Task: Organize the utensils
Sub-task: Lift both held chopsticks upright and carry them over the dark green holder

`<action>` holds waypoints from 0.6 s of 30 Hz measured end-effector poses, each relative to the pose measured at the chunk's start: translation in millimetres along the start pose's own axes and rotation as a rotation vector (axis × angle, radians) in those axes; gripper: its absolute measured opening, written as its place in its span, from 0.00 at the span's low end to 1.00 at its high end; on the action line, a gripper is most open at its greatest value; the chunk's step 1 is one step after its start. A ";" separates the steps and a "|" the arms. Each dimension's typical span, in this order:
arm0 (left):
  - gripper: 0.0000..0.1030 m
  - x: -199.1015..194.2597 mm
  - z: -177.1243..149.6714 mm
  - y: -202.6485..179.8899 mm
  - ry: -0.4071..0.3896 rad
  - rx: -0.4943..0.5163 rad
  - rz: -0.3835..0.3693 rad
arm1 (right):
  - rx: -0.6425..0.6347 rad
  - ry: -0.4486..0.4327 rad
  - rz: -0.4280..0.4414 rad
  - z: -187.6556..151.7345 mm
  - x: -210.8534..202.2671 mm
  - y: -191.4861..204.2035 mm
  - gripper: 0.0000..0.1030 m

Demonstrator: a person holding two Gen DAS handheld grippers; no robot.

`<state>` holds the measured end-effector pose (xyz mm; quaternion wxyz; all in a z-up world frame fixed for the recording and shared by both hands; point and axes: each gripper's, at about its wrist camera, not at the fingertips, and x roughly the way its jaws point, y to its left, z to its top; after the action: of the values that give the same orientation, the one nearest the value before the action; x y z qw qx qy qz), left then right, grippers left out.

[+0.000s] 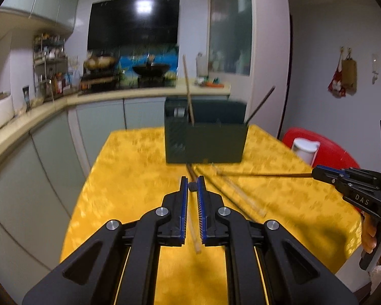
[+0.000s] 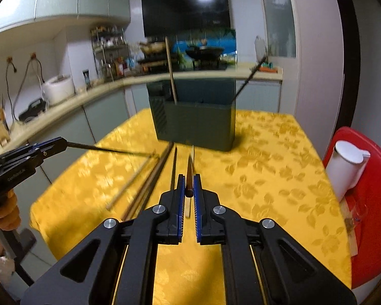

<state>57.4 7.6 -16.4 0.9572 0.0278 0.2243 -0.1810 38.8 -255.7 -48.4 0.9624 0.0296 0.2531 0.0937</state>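
Above the yellow surface (image 1: 129,167), both grippers, left gripper (image 1: 193,186) and right gripper (image 2: 189,186), fingers pinching one dark chopstick each, long axes pointing ahead toward the green holder (image 1: 205,142), about equally near.

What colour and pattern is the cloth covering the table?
The tablecloth is golden yellow with a woven floral pattern, clearest in the right wrist view.

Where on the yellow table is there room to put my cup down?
Bare patches: left of the green holder to the tablecloth edge, and right of the loose chopsticks toward the red stool. It is crowded straight in front of the holder.
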 end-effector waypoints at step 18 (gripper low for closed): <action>0.07 -15.6 74.8 -14.5 -0.102 0.059 -0.059 | 0.000 -0.083 0.038 67.7 -26.4 2.9 0.07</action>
<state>70.5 -10.8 58.0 0.9604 0.0402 0.1702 -0.2170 49.1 -258.6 23.5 0.9701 0.0385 0.2124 0.1105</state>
